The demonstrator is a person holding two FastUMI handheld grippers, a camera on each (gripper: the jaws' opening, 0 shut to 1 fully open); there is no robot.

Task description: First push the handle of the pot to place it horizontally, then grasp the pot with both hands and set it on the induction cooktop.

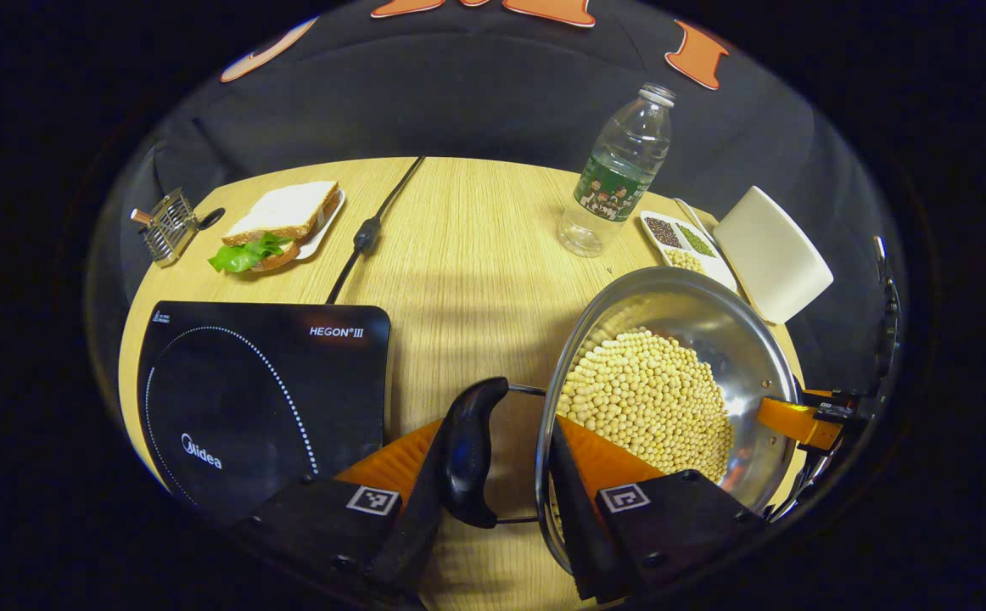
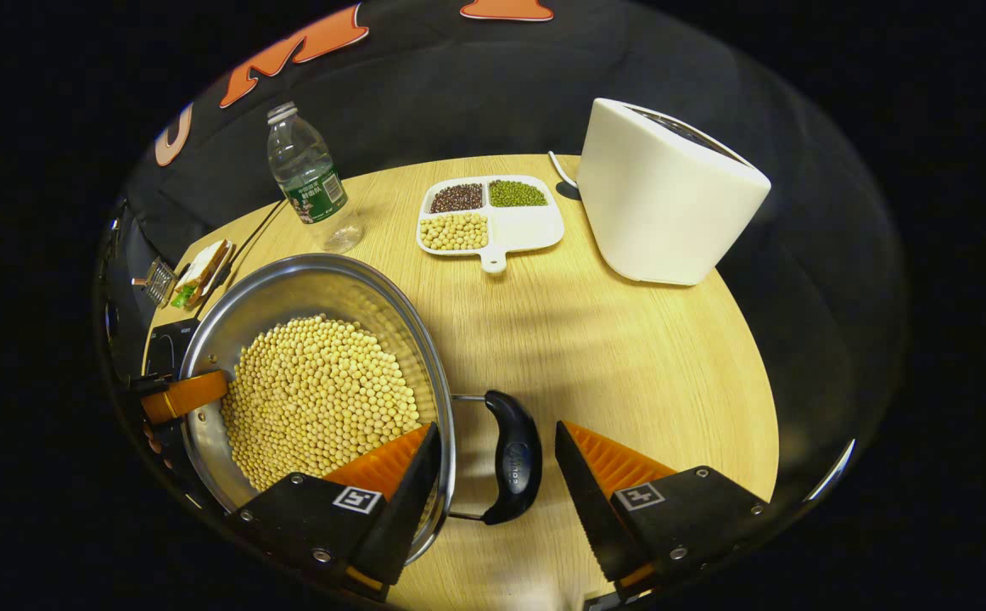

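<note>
straddling both jaws' gaps, pot [image 2: 315, 373] handles, seemingly unclamped

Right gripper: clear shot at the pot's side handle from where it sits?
Probably yes. The right gripper is open, with the black handle and the pot rim between its fingers; nothing blocks it from closing.

Each handheld two-finger gripper [image 1: 497, 492] [image 2: 493, 492] wore matte black finger housings — small silver screws at the corners, a square black-and-white fiducial marker on each, ribbed inner faces.
</note>
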